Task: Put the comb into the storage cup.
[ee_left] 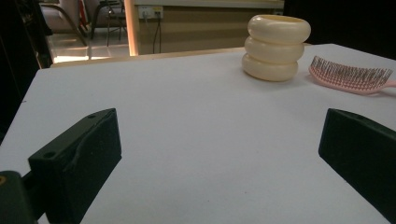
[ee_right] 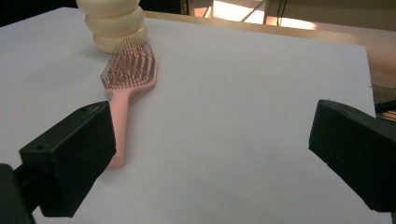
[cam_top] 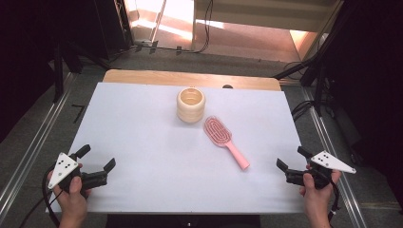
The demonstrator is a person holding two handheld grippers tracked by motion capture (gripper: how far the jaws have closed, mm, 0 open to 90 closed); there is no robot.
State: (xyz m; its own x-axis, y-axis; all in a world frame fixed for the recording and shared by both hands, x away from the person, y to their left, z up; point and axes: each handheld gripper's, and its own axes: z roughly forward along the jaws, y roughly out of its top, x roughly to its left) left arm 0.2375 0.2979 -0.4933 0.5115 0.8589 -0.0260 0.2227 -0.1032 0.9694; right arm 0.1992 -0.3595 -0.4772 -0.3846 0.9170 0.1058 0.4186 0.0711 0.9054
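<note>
pink brush (cam_top: pixel 225 138) is lying bristles-up on the white table (cam_top: pixel 142 142), its head just beside the cream cup (cam_top: pixel 190 105) standing near the far edge. left gripper (cam_top: pixel 97 161) is hovering at the near left corner, jaws spread wide and holding nothing. right gripper (cam_top: pixel 291 159) is hovering at the near right edge, jaws likewise wide apart, nearer the brush's handle but clear of it.

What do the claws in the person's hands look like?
Each hand holds a black claw with two chunky, blocky jaws. The left claw and the right claw each carry a pale grey three-cornered plate on top, dotted with small dark spots. A dark cable trails from each one. The jaws have small round holes near their tips. No sleeves are visible.
</note>
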